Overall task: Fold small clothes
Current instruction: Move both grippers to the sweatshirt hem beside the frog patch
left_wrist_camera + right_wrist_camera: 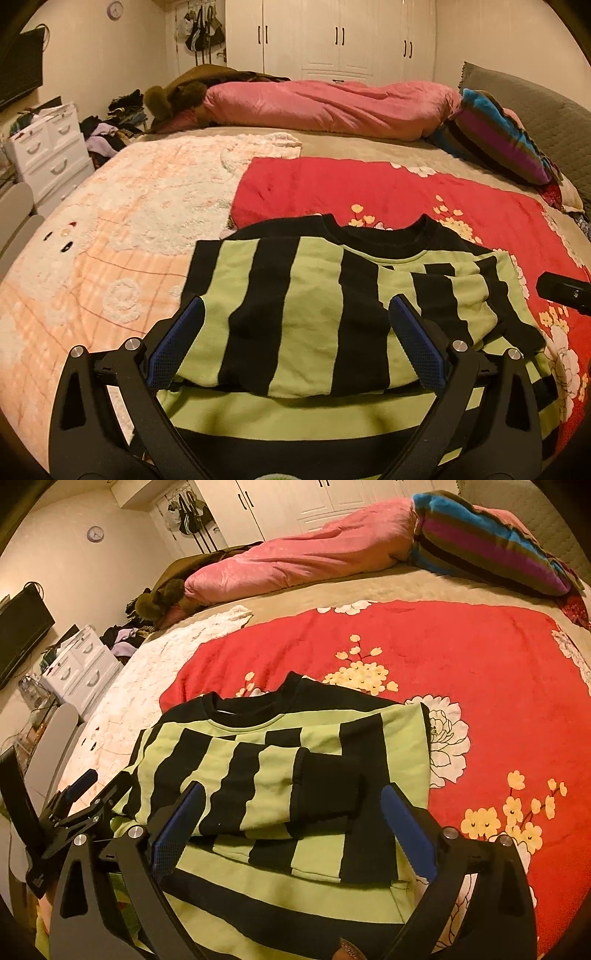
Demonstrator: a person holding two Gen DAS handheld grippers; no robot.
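A green and black striped sweater (pixel 295 314) lies flat on the bed with both sleeves folded across its chest; it also shows in the right wrist view (pixel 277 775). Its black cuff (pixel 328 786) rests on the body. My left gripper (pixel 295 306) is open and empty, hovering over the sweater's lower left part. My right gripper (pixel 291 794) is open and empty over the lower right part, near the cuff. The left gripper shows at the left edge of the right wrist view (pixel 79 794), and the right gripper's tip at the right edge of the left wrist view (pixel 565 290).
The sweater lies on a red floral blanket (pixel 443 657) beside a peach plush blanket (pixel 110 229). A rolled pink duvet (pixel 325 107) and a striped pillow (pixel 502 140) lie at the far side. White drawers (pixel 48 151) and a clothes pile stand left of the bed.
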